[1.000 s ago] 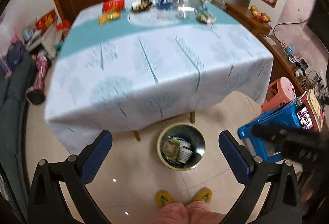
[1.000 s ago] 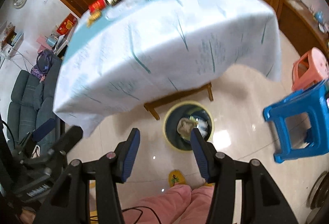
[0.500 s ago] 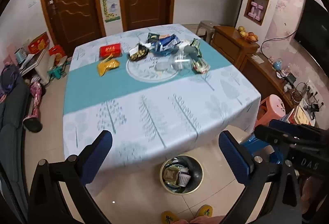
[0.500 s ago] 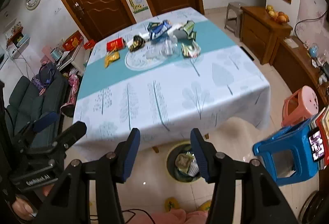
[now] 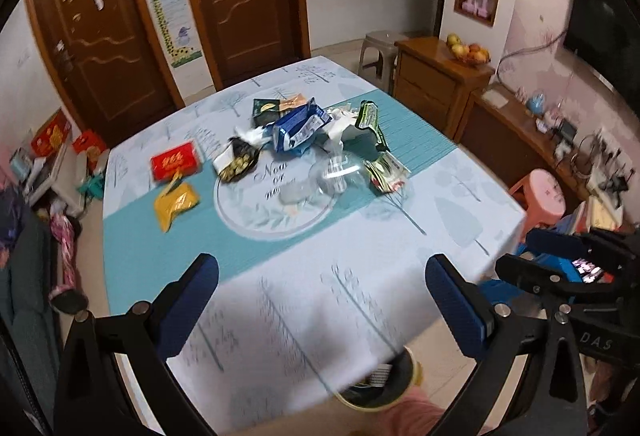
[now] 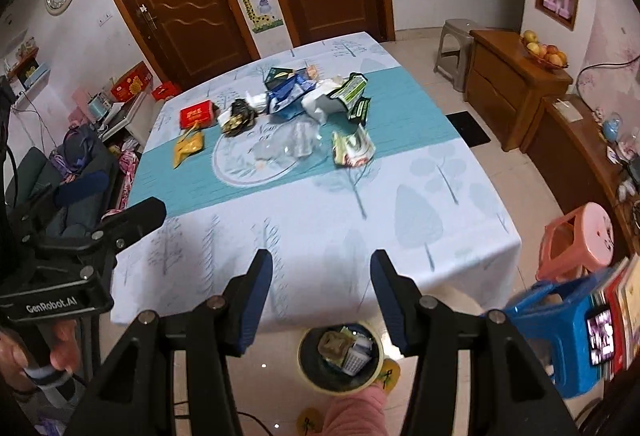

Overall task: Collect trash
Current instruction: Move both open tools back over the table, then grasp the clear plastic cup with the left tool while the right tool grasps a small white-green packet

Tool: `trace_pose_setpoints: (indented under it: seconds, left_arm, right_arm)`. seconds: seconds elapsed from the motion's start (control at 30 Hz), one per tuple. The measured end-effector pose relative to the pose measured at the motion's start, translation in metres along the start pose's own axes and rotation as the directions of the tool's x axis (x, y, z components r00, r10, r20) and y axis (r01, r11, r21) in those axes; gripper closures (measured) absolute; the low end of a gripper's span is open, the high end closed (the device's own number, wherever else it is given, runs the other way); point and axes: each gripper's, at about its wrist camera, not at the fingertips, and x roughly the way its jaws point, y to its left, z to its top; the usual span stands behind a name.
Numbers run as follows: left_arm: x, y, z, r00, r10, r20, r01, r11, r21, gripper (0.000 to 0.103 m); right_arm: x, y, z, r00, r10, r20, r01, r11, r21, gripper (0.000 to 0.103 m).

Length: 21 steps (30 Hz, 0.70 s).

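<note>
Snack wrappers lie heaped at the far middle of the clothed table (image 5: 360, 276) (image 6: 320, 215): a blue bag (image 5: 300, 127) (image 6: 286, 95), green packets (image 5: 370, 119) (image 6: 352, 87), a yellow pouch (image 5: 176, 201) (image 6: 188, 147), a red box (image 5: 175, 160) (image 6: 195, 113) and clear plastic (image 5: 336, 175) (image 6: 300, 143). My left gripper (image 5: 320, 308) hangs open above the near tablecloth, nothing between its fingers. My right gripper (image 6: 320, 300) is open too, over the table's near edge. The yellow-rimmed bin (image 6: 340, 356) (image 5: 380, 384) with trash stands on the floor below.
A blue stool (image 6: 560, 332) and a pink stool (image 6: 580, 244) (image 5: 544, 195) stand at the right. Wooden cabinets (image 6: 516, 83) line the right wall, a dark sofa (image 6: 72, 171) the left. The person's slippered feet (image 6: 388, 374) are beside the bin.
Both grippers have risen and tilted from the bin on the floor up toward the tabletop; the wrappers now sit nearer the middle of both views. Jaws unchanged.
</note>
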Motion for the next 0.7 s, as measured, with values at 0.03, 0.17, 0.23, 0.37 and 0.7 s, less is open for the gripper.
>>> trace_pose_setpoints:
  seconds: [0.03, 0.17, 0.23, 0.37, 0.7]
  left_arm:
    - [0.012, -0.003, 0.009, 1.0, 0.004, -0.011, -0.004, 1.0, 0.016, 0.001]
    - [0.056, -0.011, 0.037, 0.998, 0.006, -0.067, -0.002, 0.998, 0.062, 0.001]
    - [0.08, -0.011, 0.049, 0.995, -0.002, -0.098, 0.009, 0.997, 0.07, 0.001]
    - [0.122, -0.006, 0.065, 0.986, -0.036, -0.16, 0.046, 0.997, 0.061, 0.001]
    - [0.202, 0.009, 0.089, 0.939, -0.157, -0.308, 0.196, 0.976, 0.1, 0.001]
  right_arm:
    - [0.01, -0.008, 0.009, 1.0, 0.018, -0.014, -0.018, 1.0, 0.0, 0.052]
    - [0.047, -0.034, 0.039, 0.996, 0.064, -0.064, -0.064, 0.998, 0.003, 0.052]
    - [0.068, -0.046, 0.056, 0.992, 0.089, -0.092, -0.089, 0.996, 0.003, 0.052]
    - [0.107, -0.062, 0.081, 0.985, 0.111, -0.129, -0.113, 0.994, -0.006, 0.052]
    - [0.181, -0.08, 0.112, 0.98, 0.097, -0.174, -0.085, 0.993, 0.077, 0.053]
